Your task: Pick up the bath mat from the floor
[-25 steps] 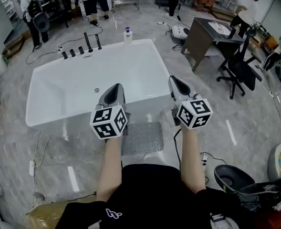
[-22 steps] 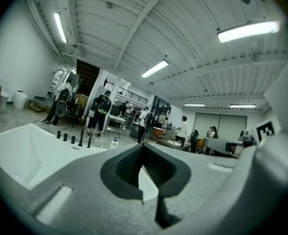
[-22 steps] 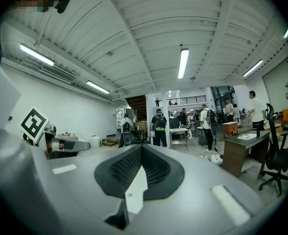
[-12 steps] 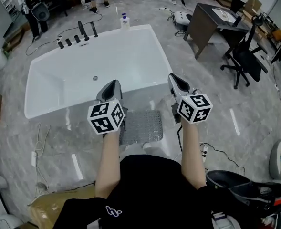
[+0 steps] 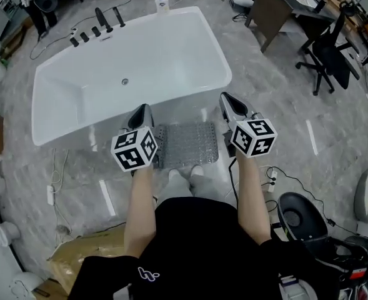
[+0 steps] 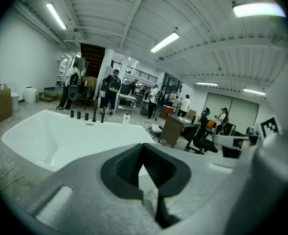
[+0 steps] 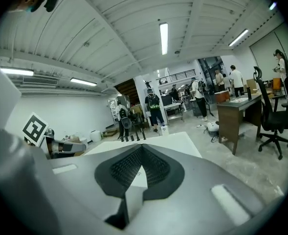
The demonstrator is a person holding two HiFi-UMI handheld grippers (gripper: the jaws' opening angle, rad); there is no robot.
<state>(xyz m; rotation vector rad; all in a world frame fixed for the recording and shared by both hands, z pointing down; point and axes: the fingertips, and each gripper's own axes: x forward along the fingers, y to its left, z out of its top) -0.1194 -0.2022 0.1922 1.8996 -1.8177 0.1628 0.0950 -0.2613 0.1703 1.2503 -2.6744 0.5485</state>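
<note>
A translucent grey, nub-textured rectangular bath mat (image 5: 187,144) lies flat on the grey marble-look floor (image 5: 283,117) at the centre of the head view, one long edge just beside the near wall of a white rectangular bathtub (image 5: 177,11). The person's pale shoes (image 5: 187,175) stand at the mat's lower edge.

The left gripper (image 5: 142,109) hangs over the mat's left end and the right gripper (image 5: 228,98) over its right end. Each is clenched on nothing: in both gripper views the ribbed pads meet, with only the tub and the room beyond them. Neither tool touches the mat.

Judged from this, the pick-up has not begun. The mat is untouched and no corner is lifted. What remains is to part the jaws, bring them to the floor, pinch an edge or corner at either end and raise the mat clear.

Black taps (image 5: 99,27) line the tub's far rim in the upper left of the frame. A brown desk (image 5: 277,5) and a black office chair (image 5: 330,61) fill the upper right.
</note>
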